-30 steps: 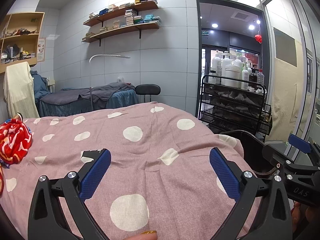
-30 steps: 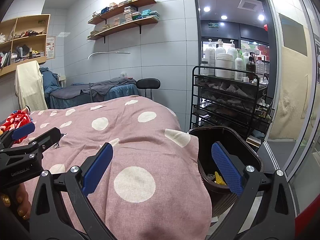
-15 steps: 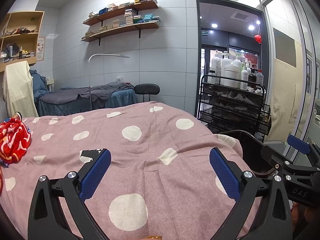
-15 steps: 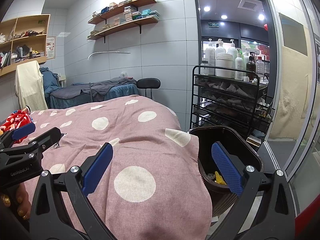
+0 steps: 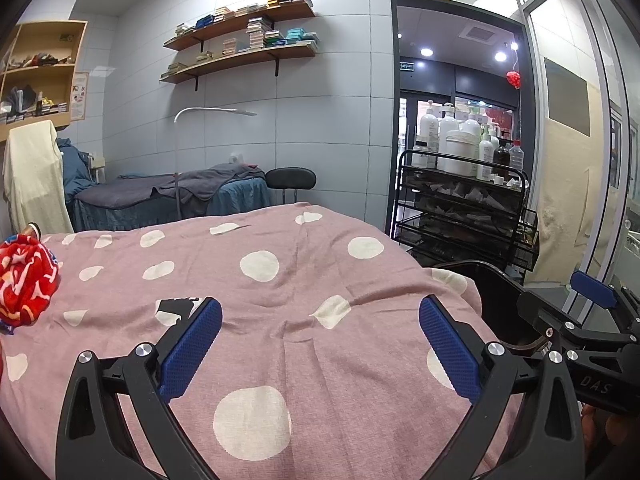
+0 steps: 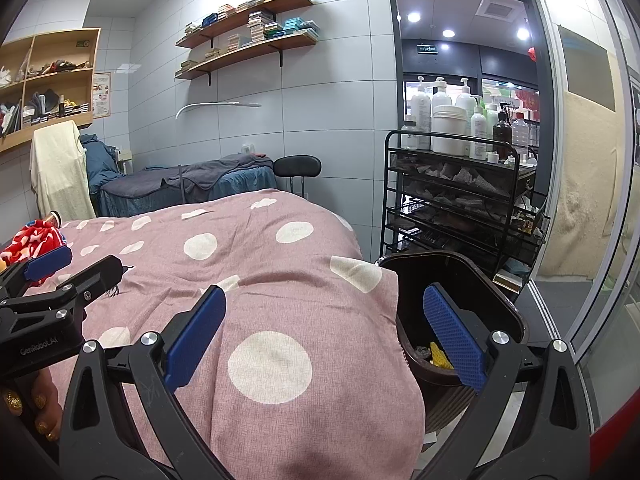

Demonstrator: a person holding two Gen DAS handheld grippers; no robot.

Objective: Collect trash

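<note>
A dark brown trash bin stands at the right end of a bed covered in a pink polka-dot blanket; yellow scraps lie inside it. The bin also shows in the left wrist view. My left gripper is open and empty above the blanket. My right gripper is open and empty, over the blanket's right edge with its right finger in front of the bin. A dark patch lies on the blanket by my left finger; I cannot tell what it is.
A red patterned cloth lies at the bed's left end. A black wire cart with bottles stands behind the bin. A glass partition is on the right. A second bed and a stool stand by the far wall.
Almost nothing has moved; the left wrist view has shifted very slightly. Both grippers stay open.
</note>
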